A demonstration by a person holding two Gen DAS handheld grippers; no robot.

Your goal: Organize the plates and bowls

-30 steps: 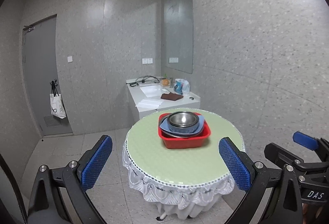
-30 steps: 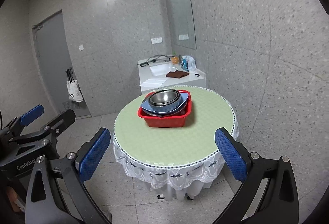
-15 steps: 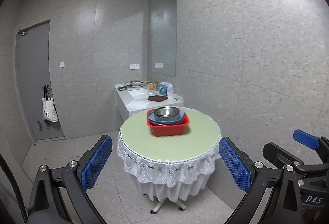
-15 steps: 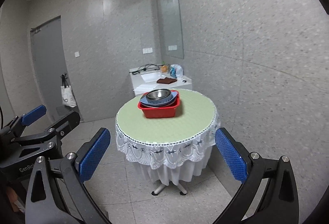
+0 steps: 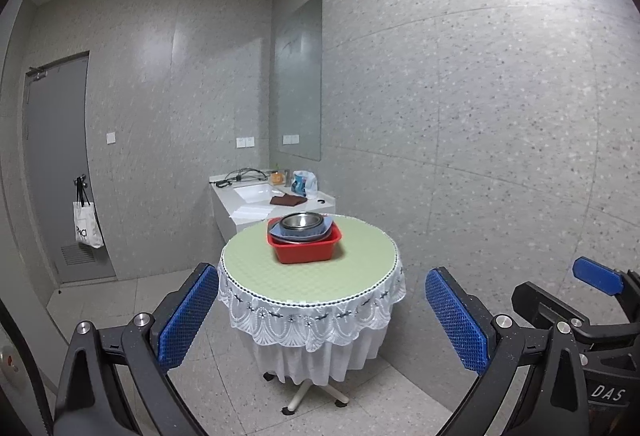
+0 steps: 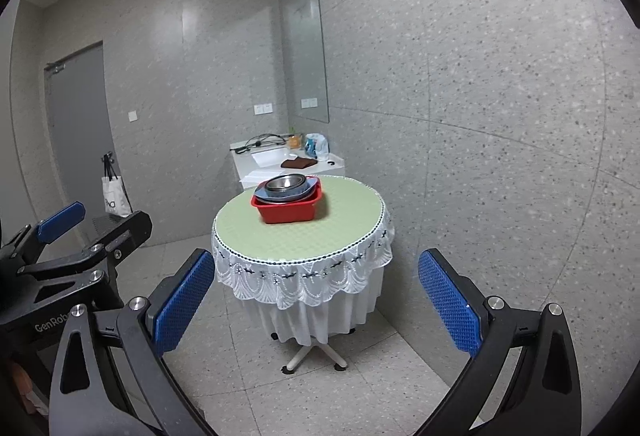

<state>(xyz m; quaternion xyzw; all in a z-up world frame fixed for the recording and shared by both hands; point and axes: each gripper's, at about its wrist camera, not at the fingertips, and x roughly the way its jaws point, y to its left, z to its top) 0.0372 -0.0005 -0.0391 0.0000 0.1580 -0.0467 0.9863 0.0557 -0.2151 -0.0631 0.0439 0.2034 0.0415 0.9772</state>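
You're standing well off, left gripper (image 5: pixel 322 320) and right gripper (image 6: pixel 312 304) both spread, empty; steel bowl (image 5: pixel 301 222) and plates are sitting stacked in red plastic tub (image 5: pixel 306 252) on far round table (image 5: pixel 308 276); approach next

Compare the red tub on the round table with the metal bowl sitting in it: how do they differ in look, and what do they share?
The red tub is squarish and matte plastic; the metal bowl is round and shiny steel. The red tub rests directly on the round table, while the metal bowl sits topmost, nested on a blue dish. The red tub is wider than the metal bowl. Both stand upright, open side up.
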